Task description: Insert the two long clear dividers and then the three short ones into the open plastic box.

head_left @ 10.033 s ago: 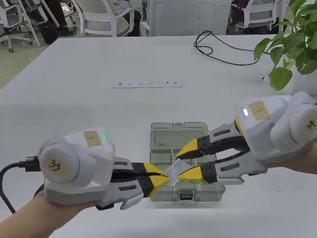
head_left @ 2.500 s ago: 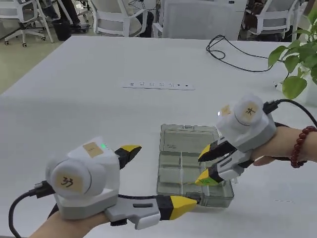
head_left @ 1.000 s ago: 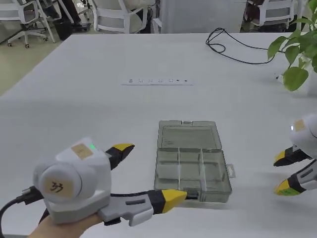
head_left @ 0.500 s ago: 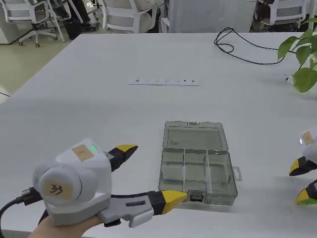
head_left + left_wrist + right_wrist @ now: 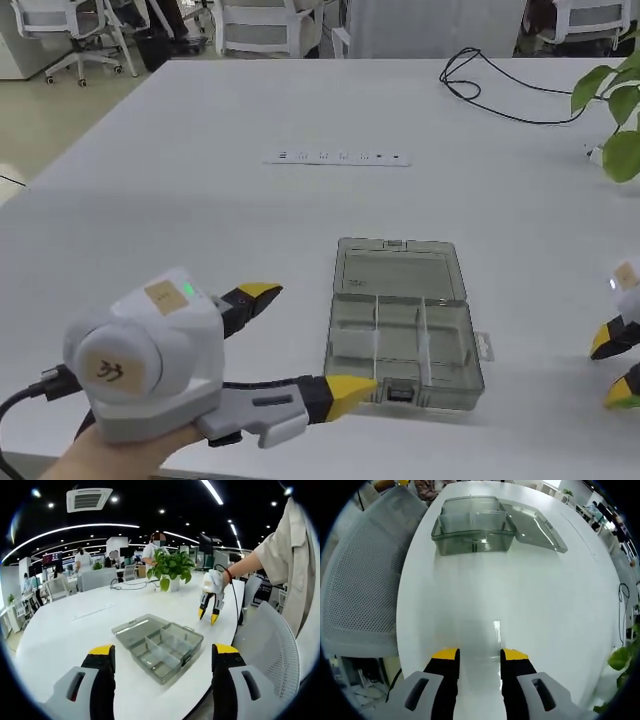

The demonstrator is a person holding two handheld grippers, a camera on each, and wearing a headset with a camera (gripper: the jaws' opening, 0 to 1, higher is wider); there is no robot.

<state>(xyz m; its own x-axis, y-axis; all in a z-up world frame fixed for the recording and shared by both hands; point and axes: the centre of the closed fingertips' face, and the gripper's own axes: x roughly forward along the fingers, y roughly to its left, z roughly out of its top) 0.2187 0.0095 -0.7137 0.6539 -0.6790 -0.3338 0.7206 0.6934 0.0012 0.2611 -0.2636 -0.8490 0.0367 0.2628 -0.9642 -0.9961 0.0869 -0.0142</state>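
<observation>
Plastic box (image 5: pixel 405 345) lies open, dividers (image 5: pixel 422 330) seemingly all seated, so my left gripper (image 5: pixel 306 338) and right gripper (image 5: pixel 479 654) hang spread and empty beside it.

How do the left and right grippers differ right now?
The left gripper has its jaws spread wide; the right gripper is open with a narrower gap. The left gripper sits close by the front-left corner of the box; the right gripper is off to its right, apart from it. Both are empty, with yellow tips.
</observation>
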